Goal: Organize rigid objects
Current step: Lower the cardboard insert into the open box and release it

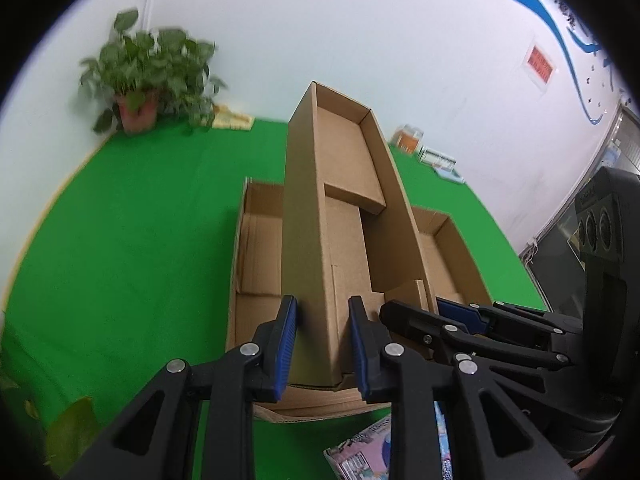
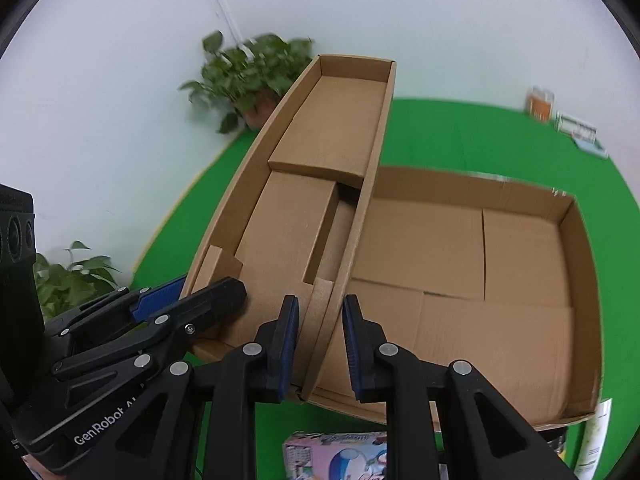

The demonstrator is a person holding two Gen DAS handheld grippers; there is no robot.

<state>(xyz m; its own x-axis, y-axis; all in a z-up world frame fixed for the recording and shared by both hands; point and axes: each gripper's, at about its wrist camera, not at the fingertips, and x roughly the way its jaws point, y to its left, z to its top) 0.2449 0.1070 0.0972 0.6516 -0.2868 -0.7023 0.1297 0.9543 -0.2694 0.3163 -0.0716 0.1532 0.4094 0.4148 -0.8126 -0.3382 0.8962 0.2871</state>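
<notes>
Two grippers, one narrow cardboard tray, one wide cardboard box beneath it on the green table.

Left wrist view: left gripper (image 1: 322,344) clamped on the left long wall of the narrow tray (image 1: 344,160), pads closed down on the board near its close end. Right gripper (image 1: 432,312) visible at the right, pinching the opposite wall at the same end. Grip on both walls probably chosen to keep the long, light tray from twisting or sagging. Tray held lengthwise over the wide box (image 1: 256,240), apparently for nesting inside. Potted plant (image 1: 140,80) well apart at the far corner.

Right wrist view: right gripper (image 2: 320,344) closed on the right long wall of the narrow tray (image 2: 336,120), jaws nearly together with only board between. Left gripper (image 2: 168,304) seen gripping the far wall. Tray tilted, overlapping the left part of the wide box (image 2: 576,248). Pink printed carton (image 2: 332,456) close below on the green table (image 2: 460,132), not yet sorted.
</notes>
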